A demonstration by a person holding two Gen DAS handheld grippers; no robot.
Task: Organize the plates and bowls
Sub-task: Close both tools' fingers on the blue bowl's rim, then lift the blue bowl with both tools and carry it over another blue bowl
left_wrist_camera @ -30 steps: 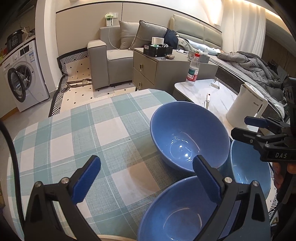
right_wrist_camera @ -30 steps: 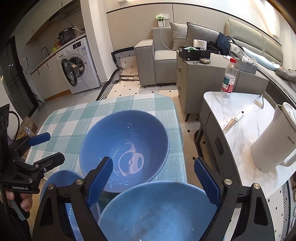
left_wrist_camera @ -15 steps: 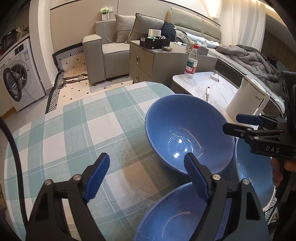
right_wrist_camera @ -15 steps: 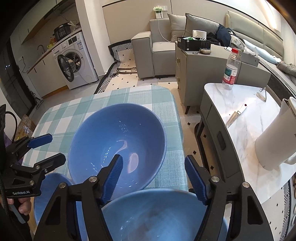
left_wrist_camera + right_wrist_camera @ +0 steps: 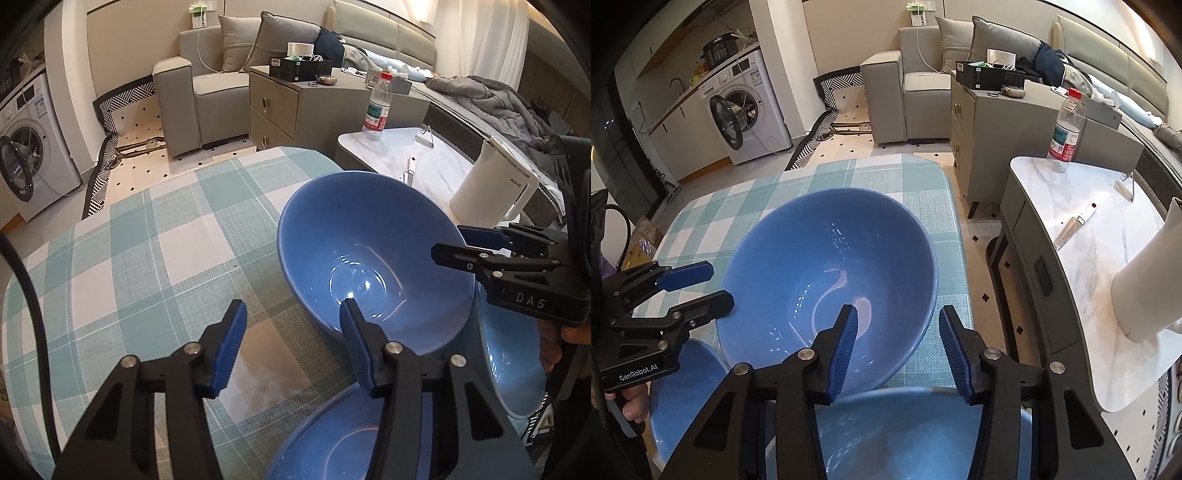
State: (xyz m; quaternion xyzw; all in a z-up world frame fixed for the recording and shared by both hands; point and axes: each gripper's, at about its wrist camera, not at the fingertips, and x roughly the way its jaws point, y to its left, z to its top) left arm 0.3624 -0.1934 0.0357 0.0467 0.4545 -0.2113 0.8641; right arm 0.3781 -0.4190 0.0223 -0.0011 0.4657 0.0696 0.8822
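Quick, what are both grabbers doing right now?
Left gripper: jaws open, just been closing, gripping nothing.
Right gripper: jaws open, just been closing, gripping nothing.

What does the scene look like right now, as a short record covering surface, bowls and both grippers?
Surface: checked tablecloth
Bowls: three blue; large bowl behind left near bowl and right near bowl
Left gripper: jaws have just been closing, straddling the large bowl's left rim, apparently not pressing yet
Right gripper: jaws have just been closing, straddling its right rim, apparently not pressing yet
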